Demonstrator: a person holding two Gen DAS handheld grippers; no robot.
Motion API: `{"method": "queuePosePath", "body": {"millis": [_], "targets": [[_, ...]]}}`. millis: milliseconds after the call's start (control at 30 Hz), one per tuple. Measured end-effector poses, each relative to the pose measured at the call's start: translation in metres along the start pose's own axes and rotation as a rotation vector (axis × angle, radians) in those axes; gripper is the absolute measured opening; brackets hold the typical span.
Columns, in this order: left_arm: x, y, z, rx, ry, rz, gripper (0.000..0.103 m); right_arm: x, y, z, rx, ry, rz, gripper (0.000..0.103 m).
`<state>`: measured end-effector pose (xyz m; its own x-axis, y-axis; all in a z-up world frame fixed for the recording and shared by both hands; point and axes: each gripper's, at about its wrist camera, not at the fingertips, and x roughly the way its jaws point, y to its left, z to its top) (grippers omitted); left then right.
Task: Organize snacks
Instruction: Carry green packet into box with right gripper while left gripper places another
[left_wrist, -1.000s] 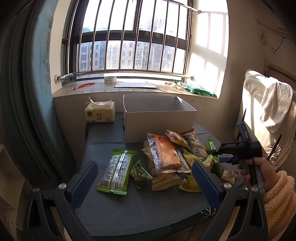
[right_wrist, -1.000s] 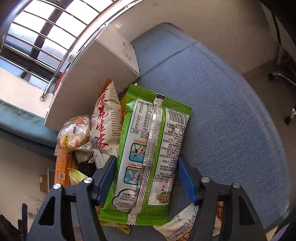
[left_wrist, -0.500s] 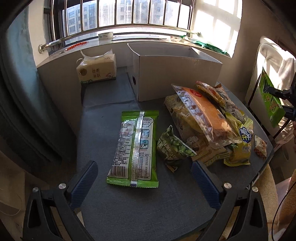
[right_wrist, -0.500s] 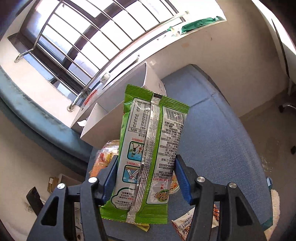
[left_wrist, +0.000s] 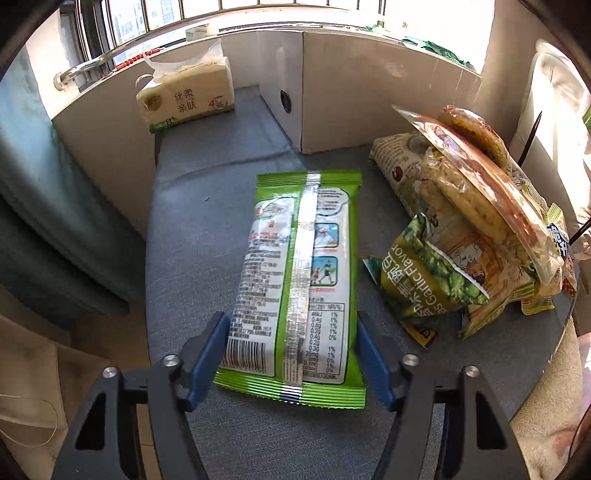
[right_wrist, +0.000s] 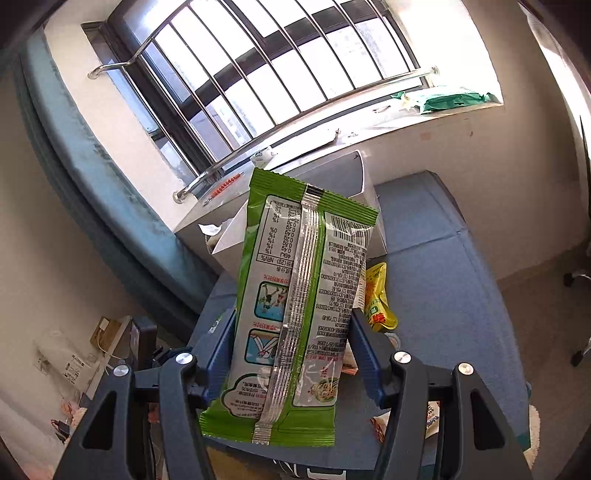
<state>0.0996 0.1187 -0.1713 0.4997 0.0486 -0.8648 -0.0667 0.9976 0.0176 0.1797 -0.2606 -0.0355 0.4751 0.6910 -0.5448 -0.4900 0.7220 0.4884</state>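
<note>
moved: since half a second ago the left gripper (left_wrist: 293, 363) has dropped low over the green packet on the table (left_wrist: 299, 280), its blue pads now at the packet's near sides; the right gripper (right_wrist: 293, 354) has carried its own green packet (right_wrist: 295, 314) higher, toward the white cardboard box (right_wrist: 364, 184).
left fingers: pads (left_wrist: 205, 360) sit at both long edges of the flat packet near its barcode end; whether they press it firmly i cannot tell.
right fingers: clenched on the raised packet, which stands upright between the pads (right_wrist: 364, 360), seam side toward the camera.
open room: bare grey-blue table cloth (left_wrist: 207, 229) lies left of and beyond the flat packet, up to the tissue pack (left_wrist: 184, 96) by the wall; the table's curved left edge is close to the left pad.
in the way: a garlic pea bag (left_wrist: 432, 277) lies just right of the flat packet, leaning on the snack pile (left_wrist: 469, 199); the box's side in the left view (left_wrist: 369, 92) stands behind both.
around: in the right view a yellow pouch (right_wrist: 378, 295) shows behind the held packet, and a barred window (right_wrist: 258, 74) fills the background.
materials: packets are glossy green-and-white film with a silver crimped centre seam; the pile's top bag is clear plastic over pale orange contents; the box is plain matte card with a round hole.
</note>
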Motion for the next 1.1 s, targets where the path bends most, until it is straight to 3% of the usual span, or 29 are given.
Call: {"method": "queuePosePath", "body": {"millis": [133,167,267,400,500,733,867,967,1033,1067,1100], "targets": [[-0.020,-0.003,-0.014,-0.021,-0.071,0.054,0.069,0.005,0.005,-0.002,-0.020,0.003,-0.001,0.064],[-0.042,0.006,-0.009,-0.058,-0.108,0.054,0.069,0.007,0.006,-0.002,-0.023,0.002,-0.001,0.064],[-0.086,0.008,0.001,-0.171,-0.272,-0.038,0.069,0.018,0.010,0.004,-0.052,0.007,-0.005,0.064],[-0.132,-0.006,0.046,-0.229,-0.447,-0.127,0.069,0.042,0.019,0.035,-0.102,0.002,-0.034,0.064],[-0.141,-0.007,0.097,-0.284,-0.490,-0.171,0.069,0.065,0.026,0.073,-0.141,-0.025,-0.066,0.064],[-0.092,-0.016,0.201,-0.315,-0.415,-0.153,0.069,0.156,0.020,0.169,-0.186,0.054,-0.181,0.067],[-0.057,-0.020,0.232,-0.320,-0.348,-0.133,0.069,0.189,0.003,0.203,-0.154,0.083,-0.223,0.067],[-0.034,-0.017,0.240,-0.336,-0.294,-0.142,0.077,0.204,-0.004,0.212,-0.154,0.103,-0.241,0.068],[-0.024,-0.014,0.240,-0.360,-0.262,-0.178,0.094,0.211,-0.007,0.212,-0.156,0.119,-0.254,0.078],[-0.022,-0.014,0.239,-0.367,-0.252,-0.177,0.103,0.213,-0.009,0.212,-0.146,0.125,-0.257,0.091],[-0.022,-0.014,0.237,-0.368,-0.255,-0.167,0.103,0.213,-0.012,0.211,-0.125,0.123,-0.249,0.098]]}}
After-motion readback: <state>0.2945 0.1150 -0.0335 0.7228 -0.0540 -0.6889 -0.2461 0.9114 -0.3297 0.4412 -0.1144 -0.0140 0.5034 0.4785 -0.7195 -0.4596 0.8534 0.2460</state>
